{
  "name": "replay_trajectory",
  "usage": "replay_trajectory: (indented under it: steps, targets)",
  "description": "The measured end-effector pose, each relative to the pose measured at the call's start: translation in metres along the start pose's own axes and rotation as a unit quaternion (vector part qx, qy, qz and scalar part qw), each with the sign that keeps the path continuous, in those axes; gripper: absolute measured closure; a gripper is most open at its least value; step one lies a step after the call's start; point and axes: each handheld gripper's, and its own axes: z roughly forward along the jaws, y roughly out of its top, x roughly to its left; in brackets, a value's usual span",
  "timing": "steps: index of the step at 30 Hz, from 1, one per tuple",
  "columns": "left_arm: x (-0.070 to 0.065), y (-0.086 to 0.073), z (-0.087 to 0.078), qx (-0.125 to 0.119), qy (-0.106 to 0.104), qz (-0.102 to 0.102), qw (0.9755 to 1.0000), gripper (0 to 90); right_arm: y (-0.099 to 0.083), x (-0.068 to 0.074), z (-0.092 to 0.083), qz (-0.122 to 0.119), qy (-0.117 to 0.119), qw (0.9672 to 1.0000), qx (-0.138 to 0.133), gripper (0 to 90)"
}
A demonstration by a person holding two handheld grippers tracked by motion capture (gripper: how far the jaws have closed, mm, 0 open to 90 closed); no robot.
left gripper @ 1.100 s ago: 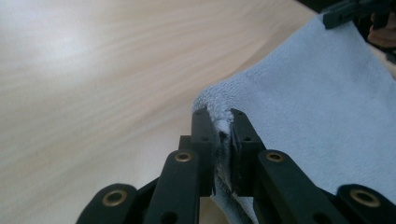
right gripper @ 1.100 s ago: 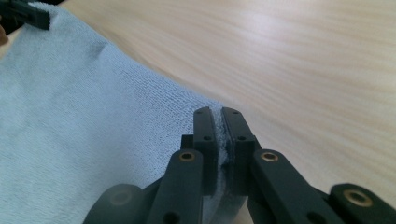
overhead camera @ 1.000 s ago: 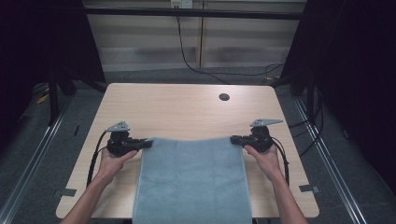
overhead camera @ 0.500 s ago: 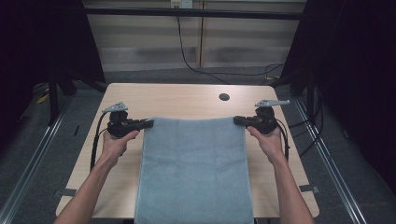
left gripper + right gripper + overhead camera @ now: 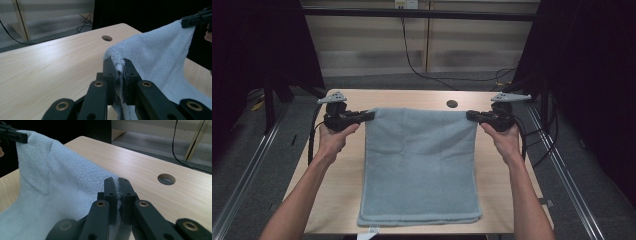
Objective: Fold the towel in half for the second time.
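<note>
A light blue towel [image 5: 419, 165] is stretched between my two grippers, its far edge lifted off the wooden table [image 5: 337, 180] and its near end lying flat by the front edge. My left gripper [image 5: 371, 116] is shut on the towel's far left corner; in the left gripper view that gripper [image 5: 119, 65] pinches the towel [image 5: 160, 52] between its jaws. My right gripper [image 5: 470, 115] is shut on the far right corner. In the right gripper view the towel [image 5: 55, 185] hangs from that gripper [image 5: 117, 183] toward the other gripper at the upper left.
A round cable hole [image 5: 452, 104] sits in the table near its far edge, beyond the towel. Black cables trail from both grippers over the table's sides. Metal rails and a dark floor flank the table.
Both grippers have moved away from the person toward the table's far edge, drawing the towel farther onto the table. Its near end now lies on the tabletop.
</note>
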Motion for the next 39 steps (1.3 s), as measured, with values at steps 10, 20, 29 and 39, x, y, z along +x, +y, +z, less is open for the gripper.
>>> replay_trajectory:
  steps: [10, 20, 29, 39]
  targets:
    - [-0.021, -0.020, -0.012, -0.013, -0.011, 0.012, 0.9998, 83.5, -0.014, 0.014, -0.009, -0.029, 0.013, 0.9995, 0.001, 86.6]
    - [-0.049, -0.052, -0.040, -0.004, -0.025, 0.022, 0.9994, 83.4, -0.032, 0.046, -0.044, -0.068, 0.029, 0.9972, -0.013, 86.5]
    - [-0.074, -0.098, -0.043, 0.035, -0.048, 0.015, 0.9981, 83.3, -0.084, 0.064, -0.057, -0.066, 0.042, 0.9968, 0.013, 86.5]
    - [-0.096, -0.133, -0.055, 0.085, -0.051, 0.026, 0.9948, 82.5, -0.137, 0.082, -0.067, -0.056, 0.053, 0.9947, 0.068, 85.4]
